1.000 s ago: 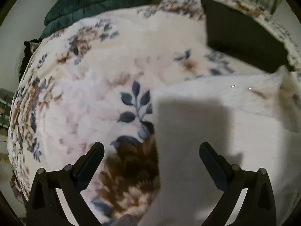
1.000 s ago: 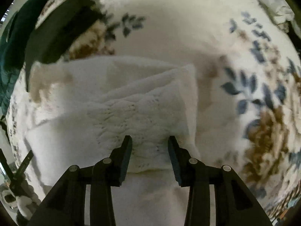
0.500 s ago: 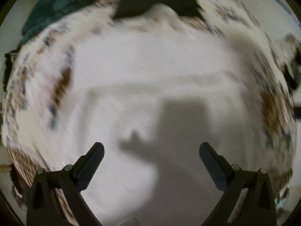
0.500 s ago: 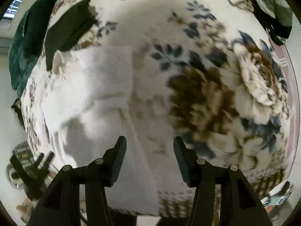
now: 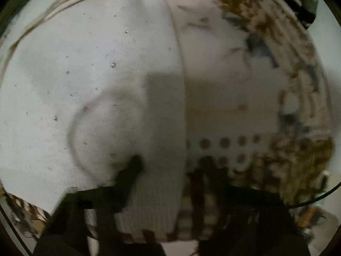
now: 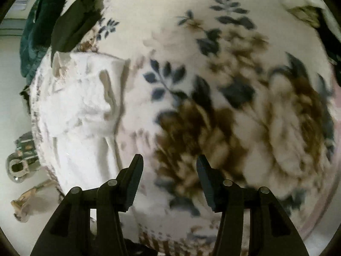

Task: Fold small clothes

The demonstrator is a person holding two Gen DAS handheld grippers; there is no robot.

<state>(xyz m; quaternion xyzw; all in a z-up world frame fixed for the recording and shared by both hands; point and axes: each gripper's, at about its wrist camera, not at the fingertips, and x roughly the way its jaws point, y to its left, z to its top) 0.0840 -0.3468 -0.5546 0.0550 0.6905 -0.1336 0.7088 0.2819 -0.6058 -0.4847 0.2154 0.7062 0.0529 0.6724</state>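
A white knitted garment [image 5: 96, 81] fills the left wrist view, lying on the floral blanket [image 5: 234, 64]. The left gripper [image 5: 170, 162] is low over its ribbed hem [image 5: 153, 202]; the left fingertip [image 5: 134, 166] presses on the fabric, the right one is blurred at the garment's edge. Whether fabric is clamped cannot be told. In the right wrist view the same garment [image 6: 81, 106] lies partly folded at the left. The right gripper [image 6: 169, 166] is open and empty over the floral blanket [image 6: 213, 85], to the right of the garment.
A black folded cloth [image 6: 76, 23] and a dark green quilt [image 6: 36, 32] lie beyond the garment. More clothes [image 6: 315, 10] lie at the far right. The bed edge and floor items [image 6: 19, 166] are at the left.
The left gripper swung right and dropped onto the garment's hem, its fingers closer together. The right gripper let go of the folded part, opened wider and moved right over the blanket.
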